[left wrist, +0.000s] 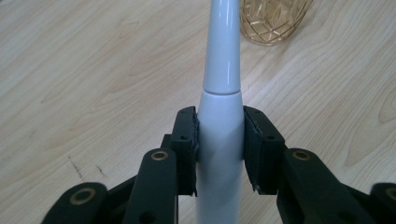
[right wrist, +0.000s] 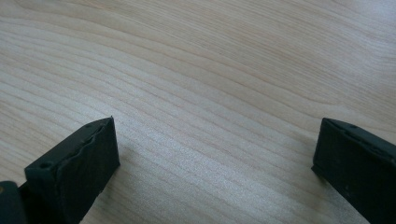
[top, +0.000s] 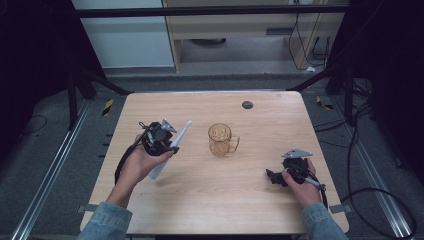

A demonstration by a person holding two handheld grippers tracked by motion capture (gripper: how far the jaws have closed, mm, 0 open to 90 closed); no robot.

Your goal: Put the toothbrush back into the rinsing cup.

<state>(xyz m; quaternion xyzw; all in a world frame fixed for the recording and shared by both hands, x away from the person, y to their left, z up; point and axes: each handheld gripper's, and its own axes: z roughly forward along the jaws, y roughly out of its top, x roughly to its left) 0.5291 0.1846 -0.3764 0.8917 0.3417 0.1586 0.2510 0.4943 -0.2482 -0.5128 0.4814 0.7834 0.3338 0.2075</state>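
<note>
Left gripper (left wrist: 219, 140) jaws clamped on white toothbrush (left wrist: 222, 84), held tilted above table (top: 210, 200) left of amber mug (top: 221, 140); right gripper (right wrist: 215, 158) jaws wide, empty, low over bare wood near right edge.

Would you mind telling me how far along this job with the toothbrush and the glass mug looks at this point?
Done: the left gripper has clamped the white toothbrush around its body and holds it off the table.
In hand: its tip points toward the amber glass mug.
Left, probably: placing it in the mug, which looks empty. The right gripper rests open over bare wood.
</note>
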